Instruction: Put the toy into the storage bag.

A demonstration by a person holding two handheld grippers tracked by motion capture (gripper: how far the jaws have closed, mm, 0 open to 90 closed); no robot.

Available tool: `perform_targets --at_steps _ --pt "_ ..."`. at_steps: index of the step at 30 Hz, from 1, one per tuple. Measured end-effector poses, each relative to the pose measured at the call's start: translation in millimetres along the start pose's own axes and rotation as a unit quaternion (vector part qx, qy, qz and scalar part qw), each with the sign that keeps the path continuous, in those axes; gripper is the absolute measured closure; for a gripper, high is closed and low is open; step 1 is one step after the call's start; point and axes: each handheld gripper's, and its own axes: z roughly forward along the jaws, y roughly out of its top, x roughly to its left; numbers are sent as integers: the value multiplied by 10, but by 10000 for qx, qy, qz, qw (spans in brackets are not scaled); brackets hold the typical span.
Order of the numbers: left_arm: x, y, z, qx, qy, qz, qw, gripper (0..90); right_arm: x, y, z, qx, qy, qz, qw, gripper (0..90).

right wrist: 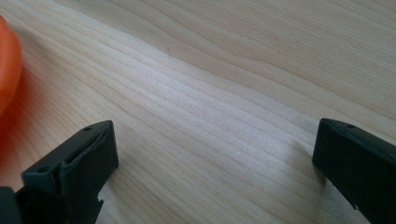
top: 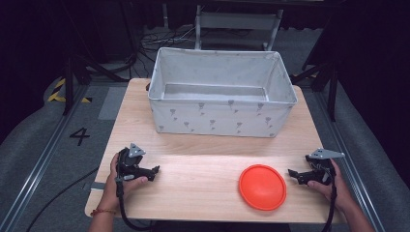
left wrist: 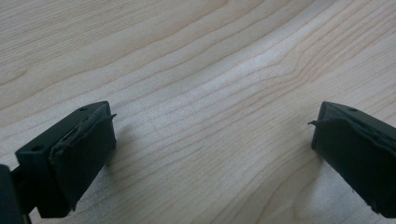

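In the high view, two forearms come in from the near edge of the light wooden table (top: 203,179), each hand wrapped around one gripper. The left gripper (top: 155,170) rests low at the near left of the tabletop, its jaws pointing right toward the middle; in the left gripper view its two black jaws stand wide apart with bare wood grain between them, holding nothing. The right gripper (top: 291,172) sits at the near right, jaws pointing left toward one orange disc (top: 262,187), which lies flat on the table just beside the jaw tips without touching them. In the right gripper view the jaws are likewise spread wide and empty, and an edge of the disc shows at the far left.

One white fabric bin (top: 221,92) (printed with small grey motifs) stands upright at the far half of the table, well apart from the disc. A black numeral "4" (top: 80,136) is marked on the grey floor to the left of the table.
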Motion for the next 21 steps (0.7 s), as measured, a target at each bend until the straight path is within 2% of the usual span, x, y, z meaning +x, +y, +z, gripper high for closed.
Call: perform_targets --at_steps 9,14,16,17,21 --pt "1 1 -3 22 -2 8 10000 2 -12 -9 -17 34 8 -1 10000 7" --pt "2 1 -2 12 -10 6 10000 2 -12 -7 -40 92 37 8 10000 39" --pt "1 1 -3 21 -2 9 10000 2 -4 0 -64 99 94 -32 9999 119" --pt "1 1 -3 21 -3 7 10000 2 7 8 -88 65 151 -91 9998 220" --pt "2 2 -3 21 -3 10 10000 2 68 27 -118 162 254 -250 9992 247"
